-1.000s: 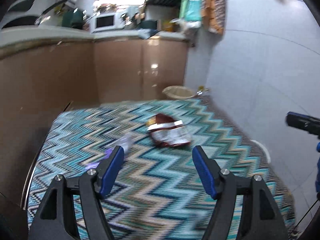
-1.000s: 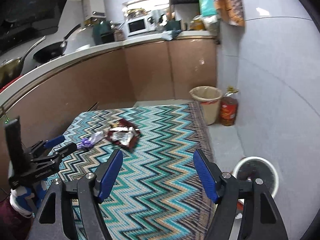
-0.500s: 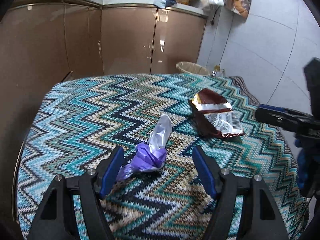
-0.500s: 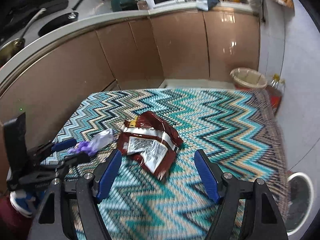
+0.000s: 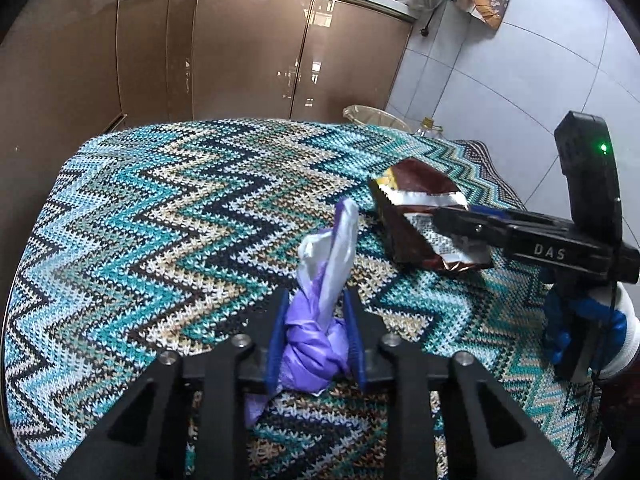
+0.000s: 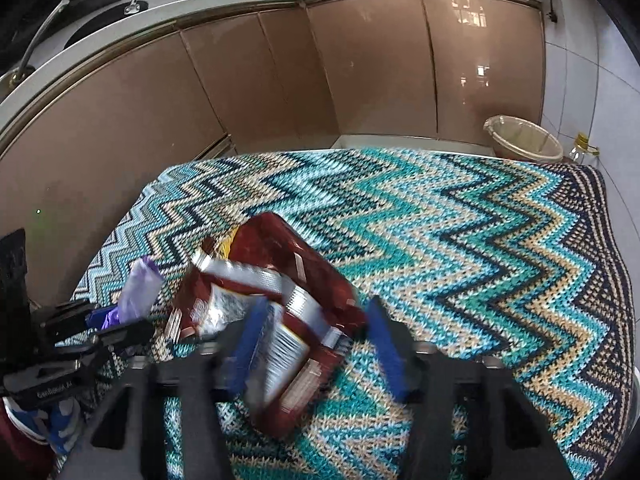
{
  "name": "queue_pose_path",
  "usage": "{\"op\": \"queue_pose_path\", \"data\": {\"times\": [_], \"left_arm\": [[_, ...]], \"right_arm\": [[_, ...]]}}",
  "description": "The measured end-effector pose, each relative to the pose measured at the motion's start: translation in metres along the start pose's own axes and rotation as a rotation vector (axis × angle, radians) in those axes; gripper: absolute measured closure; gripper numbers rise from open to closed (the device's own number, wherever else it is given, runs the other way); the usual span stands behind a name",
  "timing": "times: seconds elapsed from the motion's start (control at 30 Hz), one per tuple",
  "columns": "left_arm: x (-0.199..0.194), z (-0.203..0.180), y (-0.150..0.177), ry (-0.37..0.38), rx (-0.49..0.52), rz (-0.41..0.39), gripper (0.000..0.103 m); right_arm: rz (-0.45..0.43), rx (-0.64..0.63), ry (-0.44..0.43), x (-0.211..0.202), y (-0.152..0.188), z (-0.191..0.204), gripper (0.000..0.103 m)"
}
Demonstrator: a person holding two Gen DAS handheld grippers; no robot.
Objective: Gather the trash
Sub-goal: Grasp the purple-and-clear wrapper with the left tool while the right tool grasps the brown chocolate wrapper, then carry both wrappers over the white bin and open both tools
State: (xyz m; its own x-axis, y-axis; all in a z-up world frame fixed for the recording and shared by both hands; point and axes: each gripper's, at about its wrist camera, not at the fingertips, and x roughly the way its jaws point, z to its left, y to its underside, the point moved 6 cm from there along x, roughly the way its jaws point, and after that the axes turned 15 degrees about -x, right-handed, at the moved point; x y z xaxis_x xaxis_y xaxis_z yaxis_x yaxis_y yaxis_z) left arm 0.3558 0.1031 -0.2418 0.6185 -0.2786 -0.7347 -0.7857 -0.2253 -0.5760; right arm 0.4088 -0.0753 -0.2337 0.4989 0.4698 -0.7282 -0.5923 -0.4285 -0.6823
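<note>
A crumpled purple and white plastic bag (image 5: pixel 332 256) lies on the zigzag-knit cloth (image 5: pixel 160 220). My left gripper (image 5: pixel 316 340) has its blue pads pressed on the bag's knotted purple end, and its jaws are still closing. A brown and silver snack packet (image 6: pixel 280 248) lies to the right of the bag (image 6: pixel 138 292). My right gripper (image 6: pixel 318 344) straddles the packet's near end with closing jaws; the right pad stands slightly off its edge. From the left wrist, the right gripper (image 5: pixel 460 216) reaches over the packet (image 5: pixel 412 184). The left gripper (image 6: pixel 104 320) shows at the right view's left edge.
A lined waste bin (image 6: pixel 524 140) stands on the floor beyond the table's far right corner, with an oil bottle (image 6: pixel 582 150) beside it. Brown cabinets (image 5: pixel 248 52) run behind the table. A blue-gloved hand (image 5: pixel 580 320) holds the right gripper.
Both grippers came down and forward onto the table. The left jaws shut from wide onto the purple bag. The right jaws narrowed around the snack packet.
</note>
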Motion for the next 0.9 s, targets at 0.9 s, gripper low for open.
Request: {"op": "queue_pose_path", "data": {"times": [0.9], "left_arm": [[-0.074, -0.147, 0.02, 0.116, 0.137, -0.076, 0.081]], "right_arm": [[-0.275, 0.137, 0.097, -0.208, 0.055, -0.016, 0.087]]}}
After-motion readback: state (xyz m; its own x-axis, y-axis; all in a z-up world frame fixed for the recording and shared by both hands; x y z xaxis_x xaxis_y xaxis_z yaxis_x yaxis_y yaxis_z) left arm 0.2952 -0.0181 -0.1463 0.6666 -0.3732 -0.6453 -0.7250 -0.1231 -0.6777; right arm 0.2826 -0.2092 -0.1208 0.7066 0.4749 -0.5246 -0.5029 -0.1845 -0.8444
